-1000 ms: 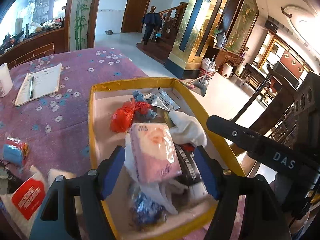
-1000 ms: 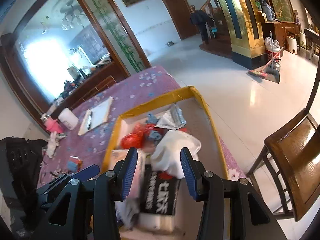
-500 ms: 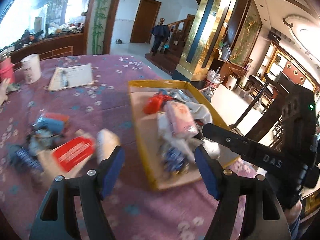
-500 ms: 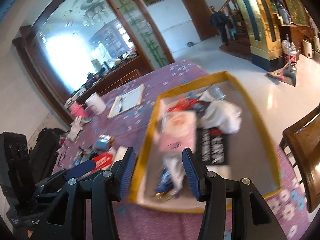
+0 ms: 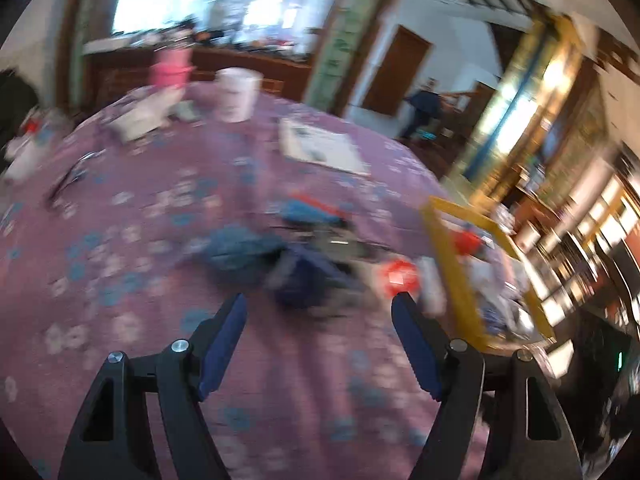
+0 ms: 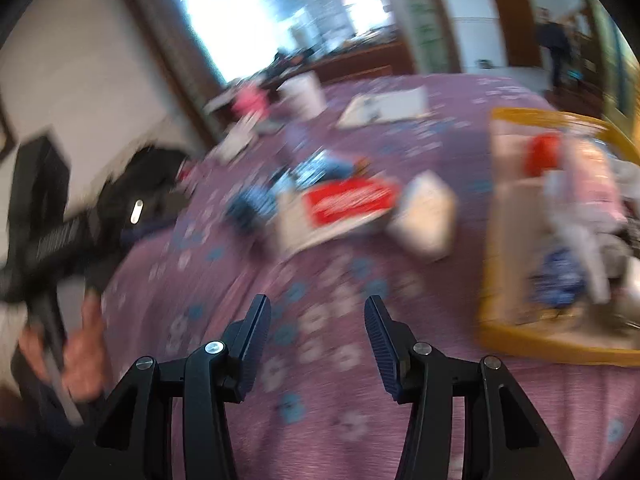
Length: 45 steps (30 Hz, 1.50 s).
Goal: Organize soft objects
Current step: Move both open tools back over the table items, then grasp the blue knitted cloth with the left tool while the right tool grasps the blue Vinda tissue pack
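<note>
Both your left gripper (image 5: 318, 307) and right gripper (image 6: 317, 309) hang released and empty over the purple tablecloth (image 6: 360, 420), so you look between pickups: line up on the loose pile (image 5: 296, 264) beside the yellow-rimmed tray (image 6: 520, 336).

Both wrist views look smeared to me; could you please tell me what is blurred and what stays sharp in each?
Left wrist view: the left gripper is crisp, while the purple tablecloth, the loose pile and the yellow tray streak with motion blur; the window is blown out. Right wrist view: the right gripper is sharp, the red-labelled packet and tray contents smeared, edges bent by the fisheye.
</note>
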Tool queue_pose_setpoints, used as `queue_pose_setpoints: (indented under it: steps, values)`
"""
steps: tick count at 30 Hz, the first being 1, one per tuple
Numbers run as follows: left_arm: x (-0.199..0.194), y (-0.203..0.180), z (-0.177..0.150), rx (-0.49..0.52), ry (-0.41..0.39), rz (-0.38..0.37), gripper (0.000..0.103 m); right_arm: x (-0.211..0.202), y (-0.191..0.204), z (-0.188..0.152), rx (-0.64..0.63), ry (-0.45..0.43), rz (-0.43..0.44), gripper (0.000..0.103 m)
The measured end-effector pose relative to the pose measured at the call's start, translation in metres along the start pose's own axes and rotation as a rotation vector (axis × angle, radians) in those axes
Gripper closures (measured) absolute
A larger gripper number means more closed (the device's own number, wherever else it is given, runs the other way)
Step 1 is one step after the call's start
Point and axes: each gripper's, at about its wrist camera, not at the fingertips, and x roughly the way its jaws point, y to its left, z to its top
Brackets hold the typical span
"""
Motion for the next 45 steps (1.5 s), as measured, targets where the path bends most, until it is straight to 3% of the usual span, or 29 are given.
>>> queue_pose_setpoints:
  steps: [7,15,16,18,20,27,31,33,39,42,45]
  values:
    - [0.023,0.051,0.031,-0.109,0.082,0.099,0.024,0.018,0.006,-0.011,-0.046,0.025,0.038,0.05]
    - [0.103,0.065,0.055,-0.182,0.229,0.155,0.025,0.013,0.004,-0.01,-0.03,-0.004,0.061,0.046]
    - [0.107,0.065,0.054,-0.185,0.233,0.163,0.027,0.013,0.005,-0.01,-0.034,-0.005,0.062,0.046]
    - [0.118,0.067,0.049,-0.18,0.244,0.188,0.046,0.012,0.006,-0.011,-0.045,-0.012,0.062,0.046]
    - [0.126,0.069,0.046,-0.169,0.265,0.166,0.057,0.013,0.008,-0.011,-0.051,-0.008,0.064,0.046]
    - [0.109,0.067,0.046,-0.114,0.19,0.119,0.064,0.018,0.02,-0.003,-0.08,0.029,0.066,0.046]
    - [0.092,0.071,0.054,-0.108,0.139,0.114,0.064,0.018,0.047,0.026,-0.17,-0.003,0.055,0.046]
    - [0.082,0.075,0.057,-0.115,0.113,0.105,0.064,0.024,0.06,0.046,-0.21,-0.023,0.033,0.04]
    - [0.074,0.085,0.063,-0.14,0.089,0.105,0.064,0.074,0.069,0.084,-0.264,-0.013,-0.067,0.037]
    - [0.069,0.086,0.065,-0.139,0.072,0.115,0.064,0.093,0.068,0.081,-0.255,0.03,-0.063,0.037]
    - [0.064,0.086,0.068,-0.14,0.056,0.114,0.064,0.087,0.087,0.065,-0.309,0.035,0.049,0.03]
